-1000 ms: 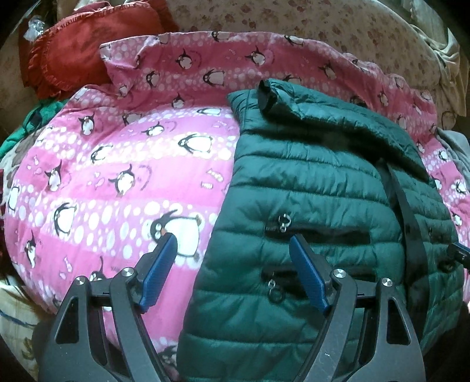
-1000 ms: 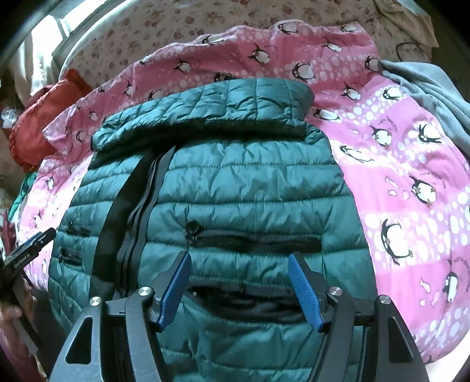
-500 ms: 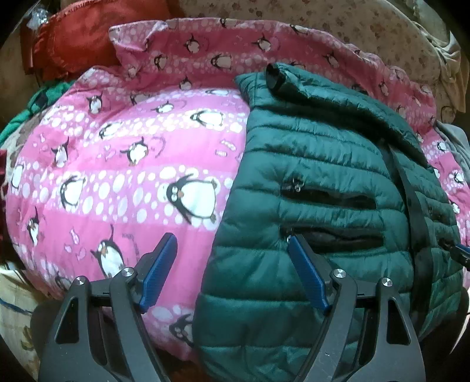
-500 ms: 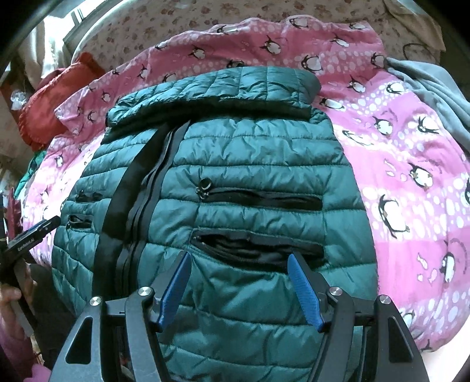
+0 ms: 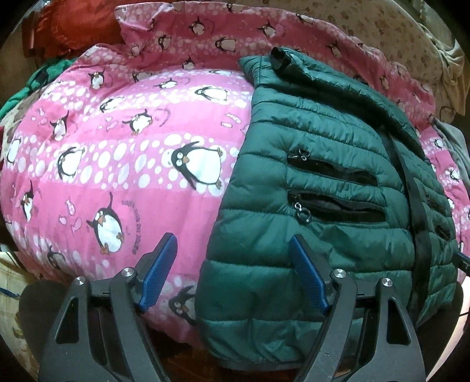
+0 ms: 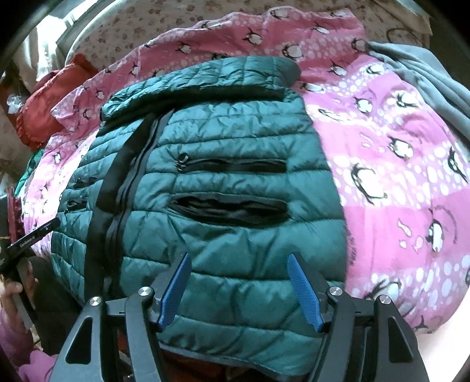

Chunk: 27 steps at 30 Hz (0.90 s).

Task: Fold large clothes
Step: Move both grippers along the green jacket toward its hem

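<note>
A dark green quilted puffer jacket [image 5: 320, 182] lies flat on a pink penguin-print blanket [image 5: 117, 152], front up, collar at the far end, its hem hanging over the near edge. It also shows in the right wrist view [image 6: 223, 182] with open pocket zips and the black front zip. My left gripper [image 5: 233, 252] is open and empty, above the jacket's lower left corner. My right gripper [image 6: 238, 271] is open and empty, above the jacket's lower right part.
A red cushion [image 5: 76, 23] lies at the far left. A grey garment [image 6: 426, 76] lies on the blanket's right. A floral sheet [image 6: 182, 17] covers the far side. The left gripper's body [image 6: 26, 241] shows at the left edge of the right wrist view.
Both grippers have drawn back toward the near edge of the bed; the jacket's hem has come into view below them. Both stay open and empty.
</note>
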### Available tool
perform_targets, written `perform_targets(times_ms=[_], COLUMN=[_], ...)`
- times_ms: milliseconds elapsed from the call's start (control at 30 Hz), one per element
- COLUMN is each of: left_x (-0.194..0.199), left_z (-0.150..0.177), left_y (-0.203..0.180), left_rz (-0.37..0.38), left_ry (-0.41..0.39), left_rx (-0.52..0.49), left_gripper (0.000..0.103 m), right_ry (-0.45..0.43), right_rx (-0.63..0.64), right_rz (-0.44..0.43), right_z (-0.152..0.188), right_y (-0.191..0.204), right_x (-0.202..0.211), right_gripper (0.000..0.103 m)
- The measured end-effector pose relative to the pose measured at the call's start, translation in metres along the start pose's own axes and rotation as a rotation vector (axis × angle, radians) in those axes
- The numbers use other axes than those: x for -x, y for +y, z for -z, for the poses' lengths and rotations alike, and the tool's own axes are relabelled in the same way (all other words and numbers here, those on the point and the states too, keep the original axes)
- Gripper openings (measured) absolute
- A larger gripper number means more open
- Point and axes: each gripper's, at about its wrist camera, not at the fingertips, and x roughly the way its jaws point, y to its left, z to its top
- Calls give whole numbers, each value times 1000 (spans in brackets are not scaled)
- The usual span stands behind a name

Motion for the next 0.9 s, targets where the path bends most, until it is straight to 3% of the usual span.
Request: perform_targets(times_ms=[400,600,900], left_x=[-6,-12,-15], left_z=[12,13,11], left_y=[29,29,30], left_rz=[62,69,93], left_ry=[58,72,92], left_rx=[90,97,96], left_gripper=[79,79,80], right_ry=[46,40,116], right_rx=[-1,-71,-69], right_rz=[51,88,-6], right_z=[17,14,13], right_y=[-29,-50,-53], right_x=[6,2,-21], right_gripper=[66,67,68])
